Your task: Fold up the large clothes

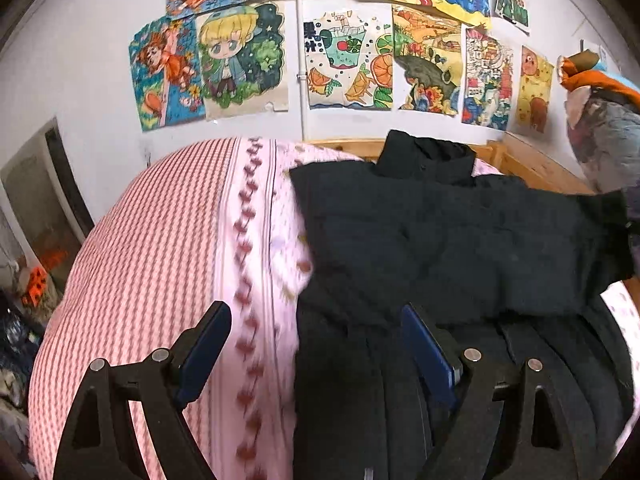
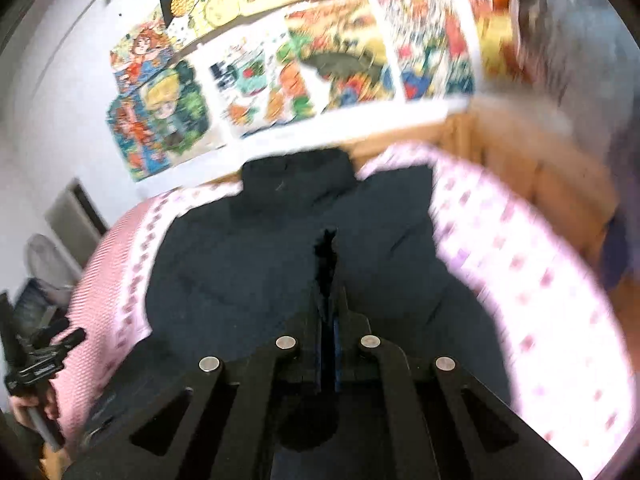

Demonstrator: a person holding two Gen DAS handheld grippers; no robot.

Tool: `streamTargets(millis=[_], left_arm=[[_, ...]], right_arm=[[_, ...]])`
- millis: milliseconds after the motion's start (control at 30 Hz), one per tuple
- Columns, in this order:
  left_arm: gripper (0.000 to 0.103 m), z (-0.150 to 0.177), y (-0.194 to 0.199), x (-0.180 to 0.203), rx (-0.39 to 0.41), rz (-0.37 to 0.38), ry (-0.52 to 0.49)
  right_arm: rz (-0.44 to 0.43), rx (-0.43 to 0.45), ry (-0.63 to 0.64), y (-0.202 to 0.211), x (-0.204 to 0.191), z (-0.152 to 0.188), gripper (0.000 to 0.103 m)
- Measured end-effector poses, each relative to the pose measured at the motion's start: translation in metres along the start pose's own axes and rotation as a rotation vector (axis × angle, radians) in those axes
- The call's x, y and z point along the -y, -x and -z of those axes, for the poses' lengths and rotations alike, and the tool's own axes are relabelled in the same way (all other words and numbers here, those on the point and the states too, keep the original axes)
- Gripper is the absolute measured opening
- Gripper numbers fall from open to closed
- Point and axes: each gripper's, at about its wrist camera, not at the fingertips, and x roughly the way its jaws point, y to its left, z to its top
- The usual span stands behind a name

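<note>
A large black padded jacket (image 1: 440, 240) lies on a pink bed (image 1: 160, 240), collar toward the wall. One sleeve (image 1: 580, 232) lies folded across its body. My left gripper (image 1: 316, 316) is open and empty, hovering over the jacket's left edge near the hem. In the right wrist view the jacket (image 2: 260, 248) fills the middle of the bed (image 2: 520, 280). My right gripper (image 2: 329, 264) is shut on a pinch of black jacket fabric (image 2: 329, 240) and holds it above the jacket's body. The left gripper also shows in that view (image 2: 44, 352), at the bed's left edge.
Children's drawings (image 1: 340, 68) cover the white wall behind the bed. A wooden bed frame (image 1: 540, 164) runs along the far and right sides. Hanging clothes (image 1: 600, 120) are at the right. Clutter sits on the floor at left (image 1: 24, 320).
</note>
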Motion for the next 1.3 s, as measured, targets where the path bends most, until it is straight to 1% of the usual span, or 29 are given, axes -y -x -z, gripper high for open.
streamTargets(millis=[133, 233, 267, 333, 400, 433, 467, 500, 533, 567, 633, 733, 800, 833, 933, 1100, 1200, 1300], left_arm=[[0.086, -0.028, -0.050, 0.014, 0.000, 0.002, -0.014], [0.086, -0.038, -0.087, 0.027, -0.051, 0.017, -0.031], [0.086, -0.040, -0.098, 0.032, -0.068, 0.036, -0.029], [0.086, -0.041, -0.113, 0.041, -0.081, 0.094, -0.024], [0.086, -0.041, -0.124, 0.050, -0.085, 0.153, -0.026], [0.086, -0.040, -0.131, 0.056, -0.088, 0.178, -0.035], [0.086, -0.040, -0.137, 0.063, -0.094, 0.194, -0.048], [0.086, -0.038, -0.143, 0.069, -0.102, 0.195, -0.062], [0.086, -0.036, -0.148, 0.074, -0.107, 0.186, -0.075], [0.086, -0.035, -0.152, 0.079, -0.111, 0.175, -0.088], [0.086, -0.031, -0.162, 0.088, -0.126, 0.146, -0.122], [0.087, -0.022, -0.171, 0.100, -0.148, 0.095, -0.180], [0.088, -0.015, -0.176, 0.105, -0.148, 0.073, -0.204], [0.088, -0.013, -0.177, 0.107, -0.148, 0.064, -0.211], [0.088, -0.005, -0.186, 0.112, -0.161, 0.030, -0.241], [0.088, 0.000, -0.195, 0.119, -0.172, -0.001, -0.262], [0.088, -0.002, -0.190, 0.116, -0.158, 0.013, -0.253], [0.088, -0.011, -0.175, 0.109, -0.134, 0.035, -0.230]], right_arm=[[0.109, -0.006, 0.071, -0.026, 0.004, -0.034, 0.004], [0.185, -0.022, 0.135, -0.051, 0.004, -0.041, 0.005], [0.200, -0.027, 0.146, -0.061, 0.006, -0.040, 0.010], [0.197, -0.050, 0.131, -0.079, 0.014, -0.037, 0.015], [0.187, -0.032, 0.131, -0.084, 0.014, -0.031, 0.036], [0.186, -0.006, 0.151, -0.085, 0.012, -0.029, 0.062], [0.192, 0.017, 0.173, -0.088, 0.007, -0.027, 0.076], [0.196, 0.047, 0.205, -0.088, 0.002, -0.025, 0.076], [0.183, 0.058, 0.236, -0.091, -0.003, -0.024, 0.076], [0.166, 0.047, 0.263, -0.095, -0.008, -0.023, 0.076], [0.146, -0.016, 0.307, -0.111, -0.015, -0.017, 0.076], [0.170, -0.133, 0.355, -0.145, -0.017, 0.000, 0.076], [0.166, -0.202, 0.329, -0.165, -0.011, 0.012, 0.076], [0.158, -0.219, 0.309, -0.172, -0.006, 0.017, 0.076], [0.140, -0.222, 0.270, -0.180, 0.002, 0.026, 0.077], [0.156, -0.222, 0.282, -0.187, 0.002, 0.037, 0.079], [0.155, -0.215, 0.280, -0.188, 0.004, 0.038, 0.079], [0.134, -0.183, 0.261, -0.174, 0.007, 0.033, 0.079]])
